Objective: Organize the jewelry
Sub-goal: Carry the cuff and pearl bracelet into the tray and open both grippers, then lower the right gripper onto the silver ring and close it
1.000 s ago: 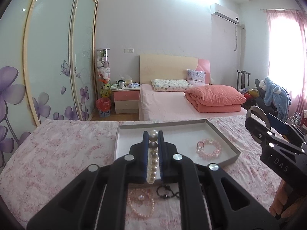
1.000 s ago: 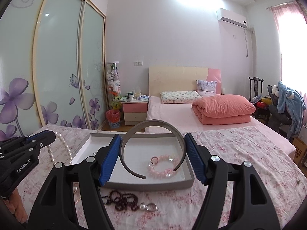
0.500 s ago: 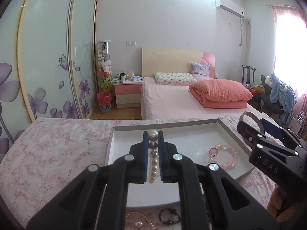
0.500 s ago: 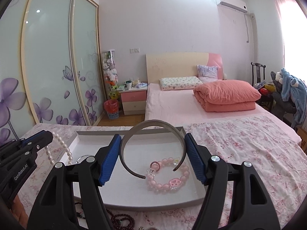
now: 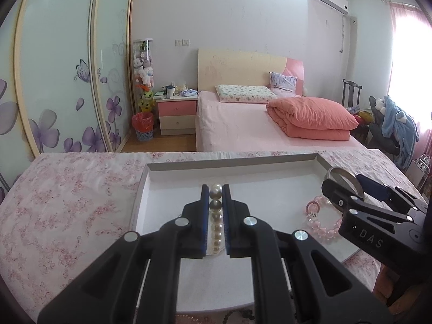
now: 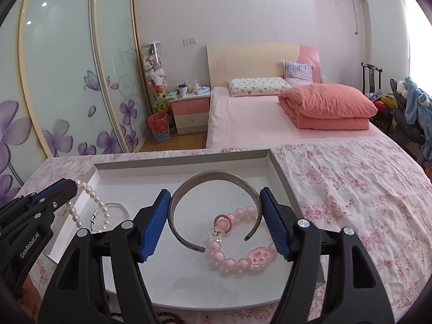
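Gleaming round pearl strand [image 5: 216, 217], curved metal cuff [image 6: 213, 181]

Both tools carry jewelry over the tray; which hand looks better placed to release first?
Probably the left tool: its pearl strand hangs over bare tray floor. The right tool holds its grey bangle directly above the pink bead bracelet.

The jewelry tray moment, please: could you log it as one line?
left gripper: shut on pearl strand | right gripper: shut on grey cuff bangle | both over tray | pink bead bracelet: in tray
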